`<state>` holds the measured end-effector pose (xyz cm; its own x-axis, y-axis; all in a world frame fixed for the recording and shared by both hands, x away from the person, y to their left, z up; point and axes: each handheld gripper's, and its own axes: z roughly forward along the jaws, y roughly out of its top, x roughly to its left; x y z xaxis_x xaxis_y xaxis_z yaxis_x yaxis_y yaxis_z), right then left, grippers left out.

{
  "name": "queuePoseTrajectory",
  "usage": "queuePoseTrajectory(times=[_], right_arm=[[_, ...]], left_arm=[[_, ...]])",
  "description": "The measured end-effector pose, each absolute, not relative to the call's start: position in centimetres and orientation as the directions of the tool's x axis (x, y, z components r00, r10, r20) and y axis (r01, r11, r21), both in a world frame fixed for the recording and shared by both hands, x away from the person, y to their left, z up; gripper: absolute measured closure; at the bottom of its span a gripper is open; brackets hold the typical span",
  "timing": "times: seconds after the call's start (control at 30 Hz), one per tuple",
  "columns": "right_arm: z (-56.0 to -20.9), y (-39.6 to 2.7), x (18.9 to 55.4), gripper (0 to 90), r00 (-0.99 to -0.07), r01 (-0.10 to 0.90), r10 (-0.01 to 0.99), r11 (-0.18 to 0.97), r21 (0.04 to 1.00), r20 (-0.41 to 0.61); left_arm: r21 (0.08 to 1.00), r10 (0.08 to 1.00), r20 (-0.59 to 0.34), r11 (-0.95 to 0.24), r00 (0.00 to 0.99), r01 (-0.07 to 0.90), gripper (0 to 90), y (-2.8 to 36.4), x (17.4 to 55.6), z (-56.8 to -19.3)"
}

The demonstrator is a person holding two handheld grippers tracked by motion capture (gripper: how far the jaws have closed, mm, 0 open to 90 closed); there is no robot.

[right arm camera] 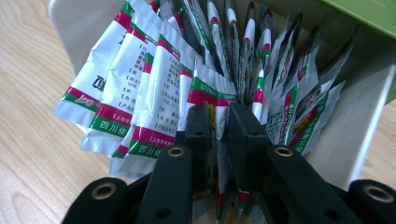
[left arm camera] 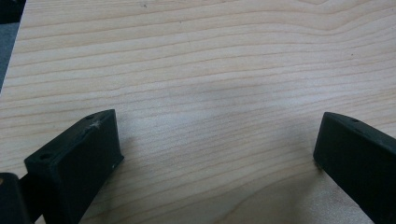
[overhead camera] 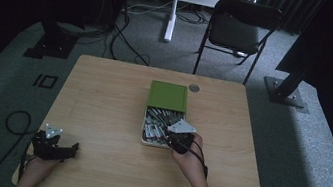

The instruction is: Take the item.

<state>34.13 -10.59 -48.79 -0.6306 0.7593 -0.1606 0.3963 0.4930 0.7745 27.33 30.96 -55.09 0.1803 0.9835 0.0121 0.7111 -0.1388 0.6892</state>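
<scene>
A white box (overhead camera: 143, 139) with an open green lid (overhead camera: 168, 96) sits mid-table, packed with several silver sachets (overhead camera: 157, 122) printed in red and green. My right gripper (overhead camera: 178, 138) reaches into the box's near right corner. In the right gripper view its jaws are closed on a sachet (right arm camera: 219, 112) standing among the others (right arm camera: 154, 93), the box wall (right arm camera: 355, 126) beside them. My left gripper (overhead camera: 57, 147) rests at the table's near left corner, jaws wide apart over bare wood (left arm camera: 210, 93), with one fingertip (left arm camera: 88, 144) at the left.
A small round grey cap (overhead camera: 194, 88) is set into the table behind the green lid. A black folding chair (overhead camera: 238, 29) and a white stand (overhead camera: 173, 8) stand on the carpet beyond the table. A cable (overhead camera: 15, 125) loops off the table's left.
</scene>
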Motion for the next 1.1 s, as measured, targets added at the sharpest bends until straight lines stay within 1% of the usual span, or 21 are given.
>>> queuePoseTrajectory(times=[0.23, 0.33, 0.43, 0.47, 0.57, 0.73, 1.1], right_arm=[[-48.8, -10.0, 34.3, 77.7, -0.609, 0.392, 0.757, 0.547, 0.74, -0.237], [-48.9, -9.8, 34.3, 79.4, -0.604, 0.39, 0.75, 0.572, 0.722, -0.269], [-48.9, -9.7, 34.3, 84.9, -0.597, 0.392, 0.748, 0.588, 0.707, -0.291], [-48.9, -9.7, 34.3, 87.1, -0.596, 0.399, 0.752, 0.583, 0.708, -0.284], [-48.8, -9.9, 34.4, 89.1, -0.594, 0.417, 0.763, 0.562, 0.714, -0.254], [-48.5, -10.2, 34.4, 89.4, -0.602, 0.427, 0.769, 0.537, 0.728, -0.213], [-46.7, -11.4, 34.0, 89.7, -0.604, 0.433, 0.786, 0.464, 0.773, -0.134]], left_arm=[[0.689, 0.984, 0.012, -0.139, 0.18, 0.711, 1.4, 31.0, 27.3, -55.1], [0.689, 0.984, 0.012, -0.139, 0.18, 0.711, 1.4, 31.0, 27.3, -55.1], [0.689, 0.983, 0.013, -0.139, 0.181, 0.711, 1.4, 31.0, 27.3, -55.1], [0.689, 0.983, 0.012, -0.139, 0.181, 0.711, 1.4, 31.0, 27.3, -55.1], [0.689, 0.984, 0.012, -0.139, 0.18, 0.711, 1.4, 31.0, 27.3, -55.1], [0.689, 0.984, 0.012, -0.139, 0.18, 0.711, 1.4, 31.0, 27.3, -55.1], [0.69, 0.984, 0.012, -0.139, 0.18, 0.711, 1.4, 31.0, 27.3, -55.1]])
